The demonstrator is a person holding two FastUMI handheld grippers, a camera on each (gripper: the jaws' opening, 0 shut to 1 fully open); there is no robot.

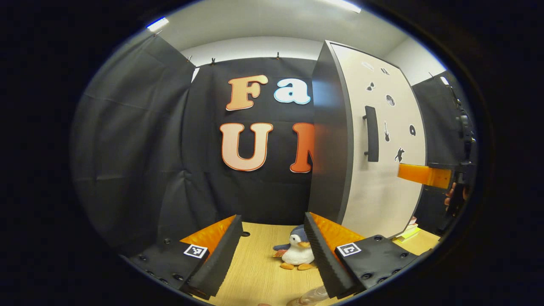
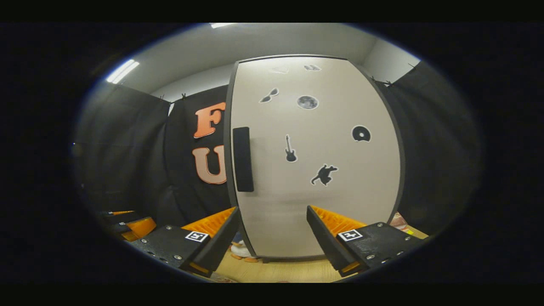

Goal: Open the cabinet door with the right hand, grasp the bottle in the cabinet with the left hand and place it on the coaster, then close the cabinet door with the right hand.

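The cabinet (image 1: 331, 140) stands at the right, its white door (image 1: 382, 191) flush against it with a dark vertical handle (image 1: 372, 134). My left gripper (image 1: 272, 259) is open over the wooden table, with nothing between its fingers. The top of a clear bottle (image 1: 310, 296) shows low down, beside the right finger. The coaster is hidden. My right gripper (image 1: 425, 174), held by a hand, points at the door's front. In the right gripper view the door (image 2: 314, 204) faces me, handle (image 2: 243, 159) at its left edge, and the right gripper (image 2: 274, 242) is open just short of it.
A penguin plush (image 1: 297, 253) sits on the table (image 1: 255, 272) beside the cabinet's near corner. Stacked books (image 1: 408, 231) lie at the cabinet's right foot. Black cloth walls close in the back and left. The left gripper (image 2: 127, 223) shows at the far left.
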